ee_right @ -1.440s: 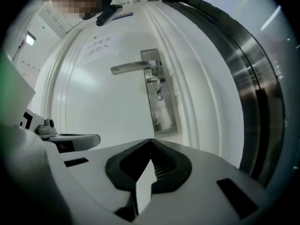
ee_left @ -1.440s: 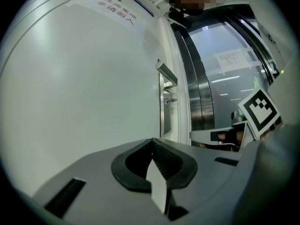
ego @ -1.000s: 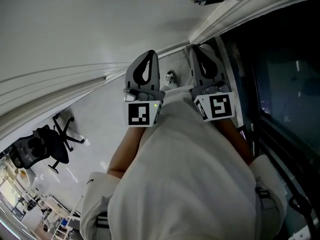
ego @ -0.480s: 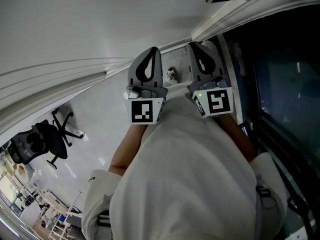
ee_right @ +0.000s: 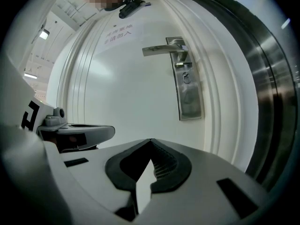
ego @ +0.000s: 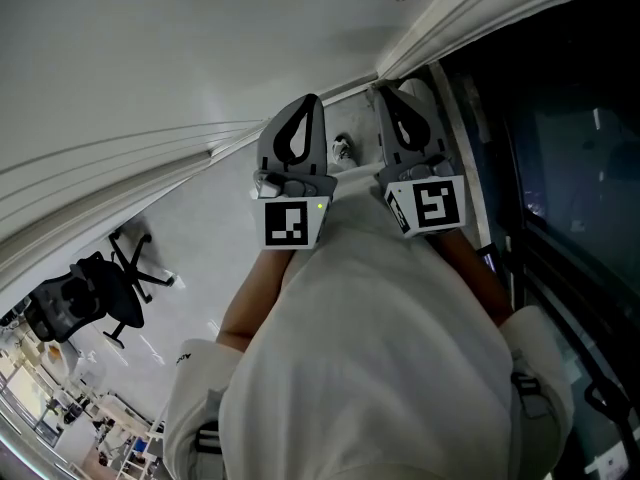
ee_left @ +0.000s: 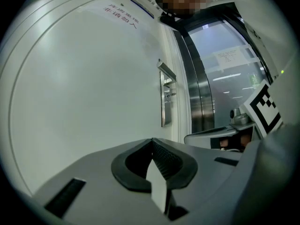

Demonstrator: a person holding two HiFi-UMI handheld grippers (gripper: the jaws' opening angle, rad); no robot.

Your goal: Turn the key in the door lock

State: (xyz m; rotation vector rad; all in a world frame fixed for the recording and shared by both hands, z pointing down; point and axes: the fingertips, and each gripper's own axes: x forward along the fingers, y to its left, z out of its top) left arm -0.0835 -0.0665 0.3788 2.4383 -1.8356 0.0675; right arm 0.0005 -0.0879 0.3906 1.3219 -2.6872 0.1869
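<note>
— Lock (ee_right: 186, 78) sits below the handle (ee_right: 161, 49), well ahead. Any change this last second?
— Barely any. Left hand-held gripper (ee_left: 151, 140) and right hand-held gripper (ee_right: 150, 140) hover closed and empty, so nothing's turning. Key may be in it, too small to tell.

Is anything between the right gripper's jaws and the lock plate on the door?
No. In the right gripper view the right gripper, shut and empty, faces the lock plate with only bare white door between them.
</note>
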